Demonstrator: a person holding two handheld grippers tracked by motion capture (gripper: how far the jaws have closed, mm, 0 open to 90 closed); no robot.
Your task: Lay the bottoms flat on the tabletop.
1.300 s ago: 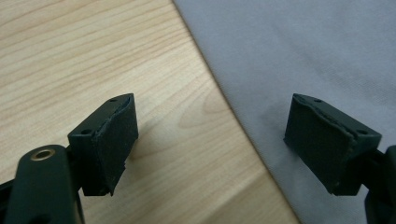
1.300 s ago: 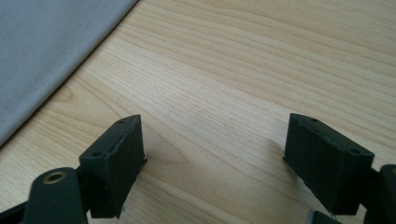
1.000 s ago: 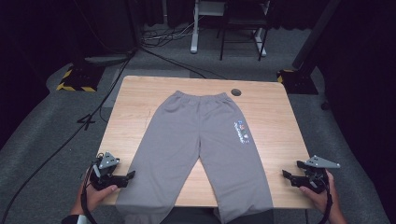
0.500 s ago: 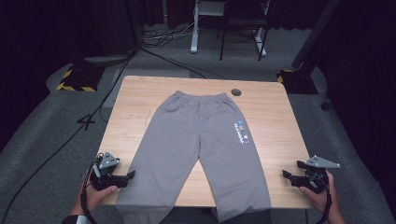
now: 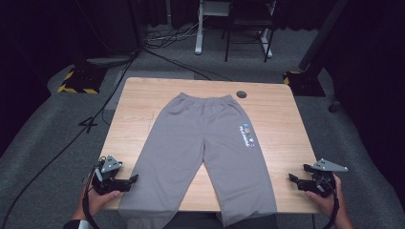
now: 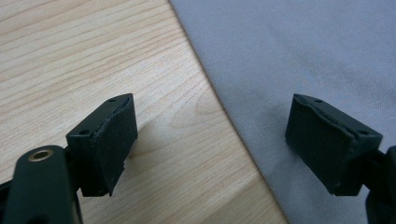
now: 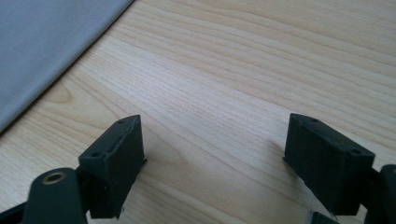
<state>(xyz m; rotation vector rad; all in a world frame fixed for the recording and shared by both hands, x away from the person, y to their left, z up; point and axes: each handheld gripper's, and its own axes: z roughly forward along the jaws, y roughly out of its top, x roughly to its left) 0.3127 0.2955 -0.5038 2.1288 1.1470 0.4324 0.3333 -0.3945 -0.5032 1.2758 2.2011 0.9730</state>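
Observation:
Grey trousers (image 5: 205, 143) lie flat on the wooden table (image 5: 143, 100), waistband at the far side, both legs hanging over the near edge. A small printed logo marks the right leg. My left gripper (image 5: 131, 180) sits at the near left corner, open, jaws straddling the outer edge of the left trouser leg (image 6: 289, 60) without holding it. My right gripper (image 5: 292, 179) rests open at the near right edge, over bare wood (image 7: 224, 93), with the right leg's edge (image 7: 42, 42) a little way off.
A dark round cable hole (image 5: 241, 94) sits in the table near the waistband. Grey carpet surrounds the table, with cables (image 5: 90, 124) across it at left. A white desk frame (image 5: 198, 28) and a chair stand behind.

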